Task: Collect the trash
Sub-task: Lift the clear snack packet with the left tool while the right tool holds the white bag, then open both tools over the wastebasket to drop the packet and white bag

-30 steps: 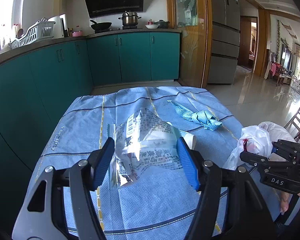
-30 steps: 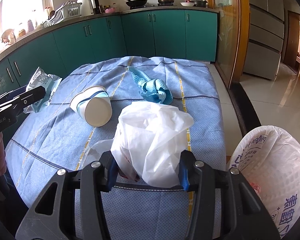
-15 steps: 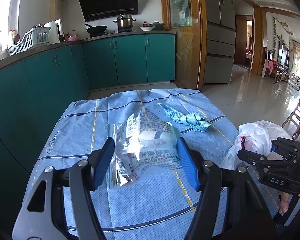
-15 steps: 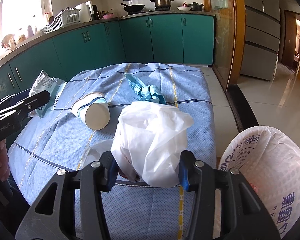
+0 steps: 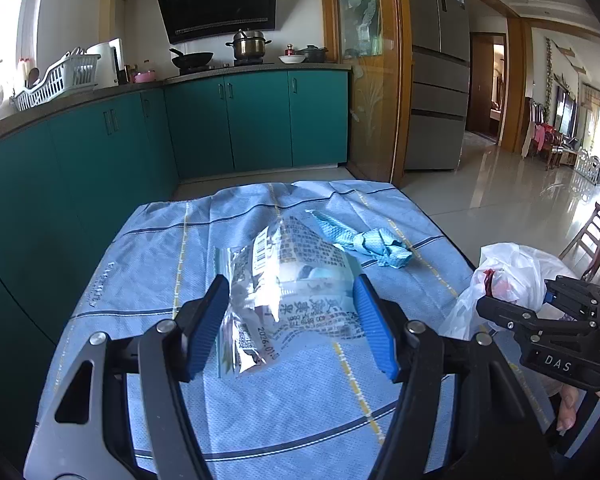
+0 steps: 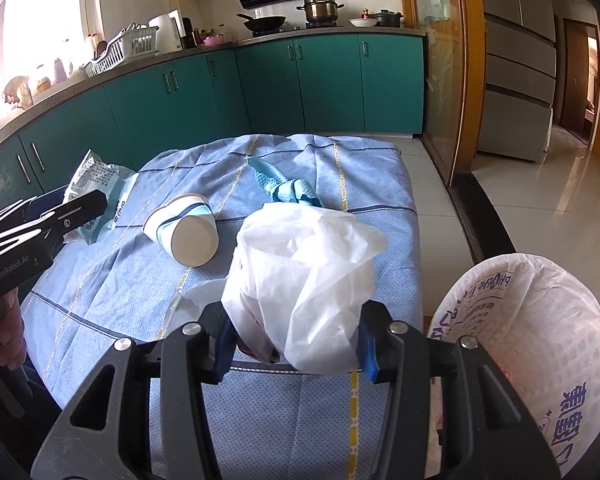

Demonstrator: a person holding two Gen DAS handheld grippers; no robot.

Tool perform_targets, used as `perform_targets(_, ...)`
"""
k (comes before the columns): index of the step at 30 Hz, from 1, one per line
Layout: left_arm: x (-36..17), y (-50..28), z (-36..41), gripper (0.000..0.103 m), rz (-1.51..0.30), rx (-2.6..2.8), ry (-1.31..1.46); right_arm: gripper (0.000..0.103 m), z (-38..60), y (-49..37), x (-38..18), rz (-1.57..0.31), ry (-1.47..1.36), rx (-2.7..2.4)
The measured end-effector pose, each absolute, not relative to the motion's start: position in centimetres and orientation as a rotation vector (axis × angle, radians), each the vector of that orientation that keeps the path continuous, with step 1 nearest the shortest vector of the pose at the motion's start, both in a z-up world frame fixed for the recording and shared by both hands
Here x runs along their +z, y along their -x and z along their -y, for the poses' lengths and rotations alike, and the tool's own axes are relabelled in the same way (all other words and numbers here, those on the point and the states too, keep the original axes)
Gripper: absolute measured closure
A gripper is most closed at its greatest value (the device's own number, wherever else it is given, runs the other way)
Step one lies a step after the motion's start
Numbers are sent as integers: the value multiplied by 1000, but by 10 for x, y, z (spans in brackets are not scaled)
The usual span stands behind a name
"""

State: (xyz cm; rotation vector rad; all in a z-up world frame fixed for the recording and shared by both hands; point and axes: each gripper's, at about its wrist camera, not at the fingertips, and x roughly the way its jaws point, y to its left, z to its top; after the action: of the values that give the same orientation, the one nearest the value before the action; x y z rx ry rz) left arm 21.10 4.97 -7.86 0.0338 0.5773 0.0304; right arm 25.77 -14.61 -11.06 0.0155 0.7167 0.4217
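Left tool [image 5: 292,320] gripping printed wrapper [image 5: 292,280]; right tool [image 6: 296,340] seemingly clamping white bag [image 6: 304,280]

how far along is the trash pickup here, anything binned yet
Nothing visibly binned yet; the lined bin beside the table shows no trash in the part visible. In hand: the left gripper holds a silver snack wrapper, and the right gripper grips a crumpled white plastic bag. Left on the blue tablecloth: a tipped paper cup and a twisted blue rag, if that counts as trash.
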Motion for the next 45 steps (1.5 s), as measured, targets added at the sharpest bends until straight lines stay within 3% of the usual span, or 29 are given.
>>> perform_targets(13,-83,-224,34,38,-593,-141,15,55,255,-242,-97,-654,-100,193)
perform_targets(29,-146,-223,210,38,-704,-477,-105,55,384,-214,-120,-690,-231,-102)
perform_targets(32,-159,-224,231,36,-730,-510,-139,55,390,-212,-121,-686,-250,-109)
perform_targets(35,-164,-225,238,27,-731,-485,-178,54,392,-212,-123,-696,-260,-113)
perform_targets(45,-138,-225,184,19,-652,-334,-133,29,381,-221,-114,-672,-322,-95)
